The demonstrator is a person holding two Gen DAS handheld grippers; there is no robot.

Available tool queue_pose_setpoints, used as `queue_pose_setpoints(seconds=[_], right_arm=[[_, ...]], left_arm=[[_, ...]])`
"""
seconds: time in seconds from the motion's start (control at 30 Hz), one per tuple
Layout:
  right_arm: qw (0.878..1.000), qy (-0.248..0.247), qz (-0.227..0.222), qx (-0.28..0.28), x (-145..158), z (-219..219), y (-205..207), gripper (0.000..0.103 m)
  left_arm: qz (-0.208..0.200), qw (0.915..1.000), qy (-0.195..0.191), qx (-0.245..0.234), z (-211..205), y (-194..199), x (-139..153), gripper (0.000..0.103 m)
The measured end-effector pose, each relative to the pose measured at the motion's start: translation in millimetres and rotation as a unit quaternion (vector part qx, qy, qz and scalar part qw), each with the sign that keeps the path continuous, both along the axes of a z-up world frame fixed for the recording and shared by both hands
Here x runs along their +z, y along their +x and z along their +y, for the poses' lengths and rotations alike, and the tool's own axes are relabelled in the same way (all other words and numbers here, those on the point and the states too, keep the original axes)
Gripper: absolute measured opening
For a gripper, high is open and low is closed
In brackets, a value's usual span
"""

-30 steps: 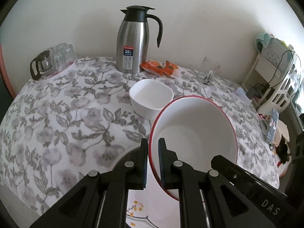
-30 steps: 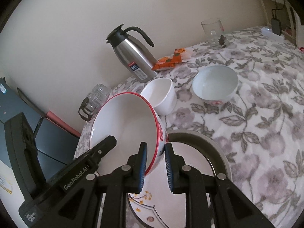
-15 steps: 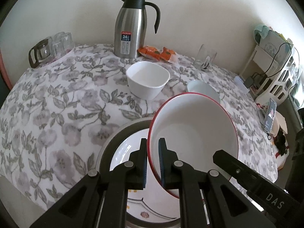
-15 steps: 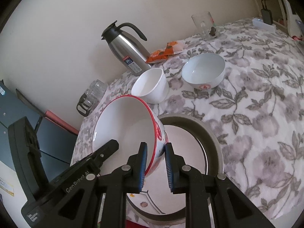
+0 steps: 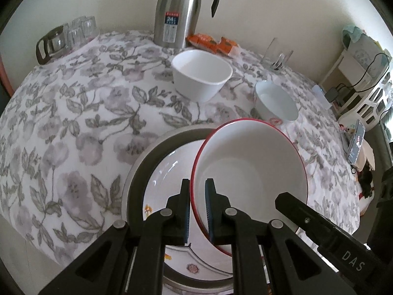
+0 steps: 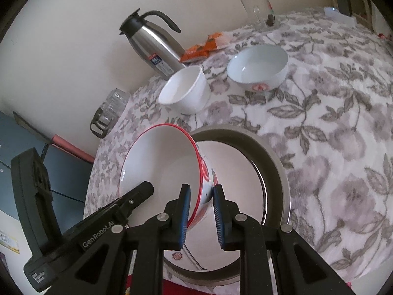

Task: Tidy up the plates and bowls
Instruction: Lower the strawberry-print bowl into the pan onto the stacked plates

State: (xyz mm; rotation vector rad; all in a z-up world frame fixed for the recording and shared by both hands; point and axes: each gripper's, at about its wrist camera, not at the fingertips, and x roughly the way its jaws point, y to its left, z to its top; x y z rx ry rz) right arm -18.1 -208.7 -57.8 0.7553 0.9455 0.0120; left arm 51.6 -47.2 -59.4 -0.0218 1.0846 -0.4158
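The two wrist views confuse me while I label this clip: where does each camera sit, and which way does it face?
Left wrist: on the left gripper, looking down its fingers at the red-rimmed bowl over the plate; the right gripper shows.
Right wrist: on the right gripper, clamping the red-rimmed bowl; the left gripper shows.
Shared: red-rimmed bowl, plate, white bowl, thermos.
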Motion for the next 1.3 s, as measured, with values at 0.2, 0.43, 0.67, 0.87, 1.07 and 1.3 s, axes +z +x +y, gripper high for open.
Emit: queue_pose_setpoints(seconds=[0.2,0.43,0.67,0.87,1.07,1.3], right_arm=[[1.0,0.014,0.018,0.001,-11,-1,1,0.021],[1.0,0.013,0.028,0.001,-15,0,3,0.021],[0.999,0.016,0.035,0.005,-19,1,4,0.021],[0.999,0.017,0.042,0.007,-24,2,6,0.021],[0.999,0.015,0.045,0.011,-27,3,9,0.021],[0.999,0.014,0.049,0.016,-30,4,10,0.021]], left_arm=[[0.016,0.9998,0.01,0.001,-1,3,-7,0.012],[0.034,0.9994,0.011,0.0,-1,5,-14,0.012],[0.041,0.9991,0.014,0.004,0,7,-17,0.012],[0.053,0.9985,0.014,0.006,1,9,-22,0.011],[0.057,0.9982,0.016,0.01,2,11,-24,0.012],[0.06,0.998,0.019,0.011,2,11,-26,0.011]])
